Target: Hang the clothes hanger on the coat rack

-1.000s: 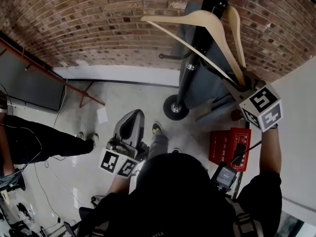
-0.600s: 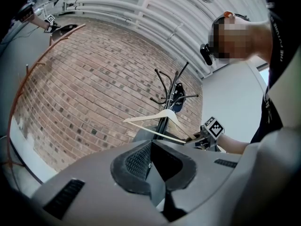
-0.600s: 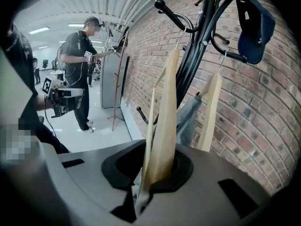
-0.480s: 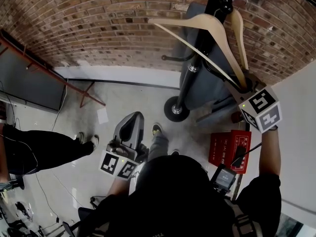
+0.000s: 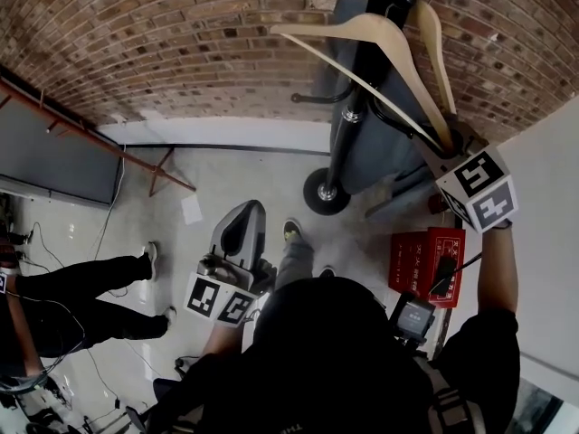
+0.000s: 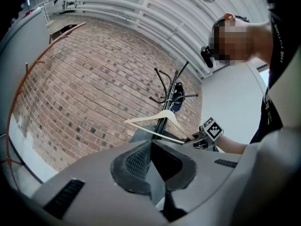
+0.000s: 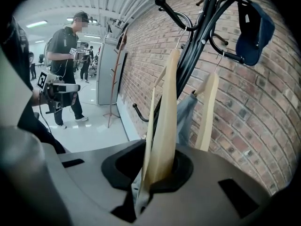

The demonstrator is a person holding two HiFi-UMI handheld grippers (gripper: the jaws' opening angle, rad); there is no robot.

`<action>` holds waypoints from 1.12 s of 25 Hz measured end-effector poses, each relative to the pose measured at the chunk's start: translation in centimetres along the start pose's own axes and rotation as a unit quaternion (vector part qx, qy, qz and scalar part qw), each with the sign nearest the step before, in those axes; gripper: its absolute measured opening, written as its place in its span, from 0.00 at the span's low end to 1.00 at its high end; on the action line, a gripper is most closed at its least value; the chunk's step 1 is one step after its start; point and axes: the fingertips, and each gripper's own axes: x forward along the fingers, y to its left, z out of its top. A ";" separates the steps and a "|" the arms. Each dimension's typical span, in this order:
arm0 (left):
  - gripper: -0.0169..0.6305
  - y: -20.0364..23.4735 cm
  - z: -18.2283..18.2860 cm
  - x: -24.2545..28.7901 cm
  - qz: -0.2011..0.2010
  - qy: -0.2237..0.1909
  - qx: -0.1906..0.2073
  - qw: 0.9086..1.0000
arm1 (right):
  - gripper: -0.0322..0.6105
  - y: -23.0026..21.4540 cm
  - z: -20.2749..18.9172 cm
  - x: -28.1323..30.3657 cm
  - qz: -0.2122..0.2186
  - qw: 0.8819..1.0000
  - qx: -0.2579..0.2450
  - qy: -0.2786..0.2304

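Firmly my right claw (image 5: 450, 147) clamps one arm tip of the wooden hanger (image 7: 167, 126), which I judge light, stiff and slick, beside the coat rack (image 5: 348, 120).

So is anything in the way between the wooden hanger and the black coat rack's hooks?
Nothing visible blocks it. The pale wooden hanger, clamped in the right gripper, sits right beside the black metal coat rack. A second wooden hanger and dark blue cap hang on hooks further right.
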 end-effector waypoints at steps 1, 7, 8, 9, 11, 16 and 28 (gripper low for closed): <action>0.06 -0.1 -0.1 0.1 -0.002 0.001 -0.001 1.000 | 0.12 0.0 -0.1 0.0 -0.001 1.000 0.001 0.001; 0.06 -0.1 -0.2 0.1 -0.004 0.003 -0.003 1.000 | 0.12 0.2 -0.4 0.1 -0.004 1.000 0.001 0.002; 0.06 -0.1 -0.2 0.0 -0.003 0.003 -0.003 1.000 | 0.12 0.2 -0.4 0.1 -0.004 1.000 0.001 0.001; 0.06 -0.1 -0.3 0.0 -0.003 0.003 -0.003 1.000 | 0.12 0.2 -0.4 0.1 -0.004 1.000 0.002 -0.001; 0.06 -0.2 -0.3 -0.1 -0.003 0.003 -0.002 1.000 | 0.12 0.3 -0.4 0.1 -0.005 1.000 0.003 -0.004; 0.06 -0.4 -0.2 -0.2 -0.004 0.003 0.001 1.000 | 0.12 0.3 -0.4 -0.2 -0.010 1.000 0.011 -0.013; 0.06 -0.4 0.8 -0.5 -0.005 0.004 0.003 1.000 | 0.15 0.8 0.9 -1.0 -0.010 0.998 0.026 -0.048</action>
